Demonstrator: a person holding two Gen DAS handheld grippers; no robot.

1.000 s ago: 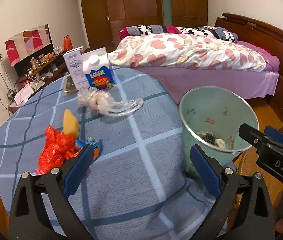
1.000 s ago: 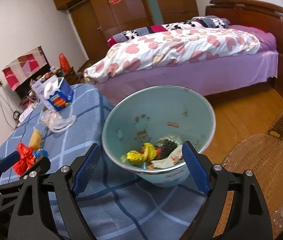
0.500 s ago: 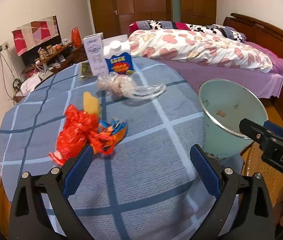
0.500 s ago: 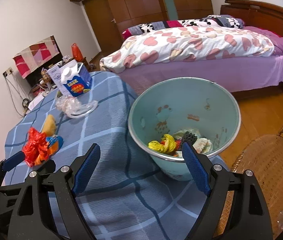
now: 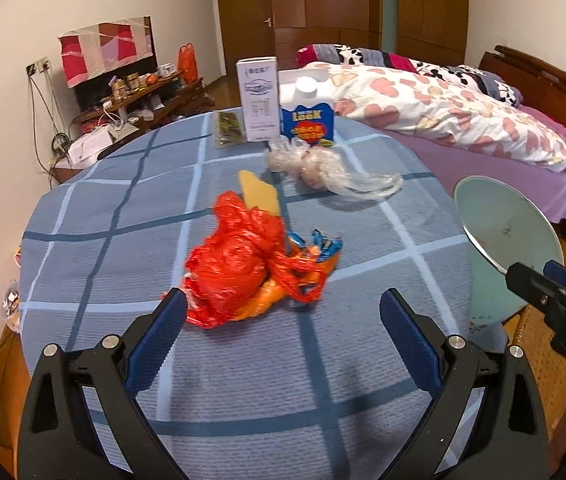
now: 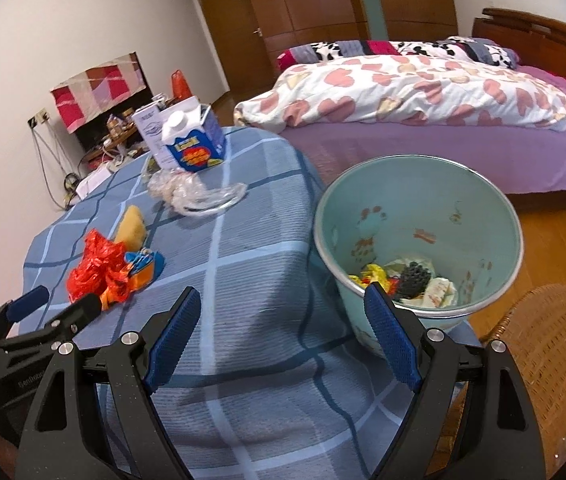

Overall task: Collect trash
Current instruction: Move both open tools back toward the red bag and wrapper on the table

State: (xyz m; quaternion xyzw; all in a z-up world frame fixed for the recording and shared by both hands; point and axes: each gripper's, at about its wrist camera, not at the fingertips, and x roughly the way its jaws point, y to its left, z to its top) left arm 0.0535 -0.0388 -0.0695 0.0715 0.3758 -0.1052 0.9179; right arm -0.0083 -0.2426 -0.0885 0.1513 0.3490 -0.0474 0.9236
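Left wrist view: red plastic bag (image 5: 231, 272) on the blue checked tablecloth (image 5: 323, 360) now sits just ahead of the left gripper (image 5: 281, 334), much closer than a second ago, when the view centred nearer the bin (image 6: 419, 236). Jaws wide apart, holding nothing. Orange-blue wrapper (image 5: 307, 258) touches the bag. Right gripper (image 6: 283, 330) spread too, empty, beside the bin. Likely lining up the next pickup.
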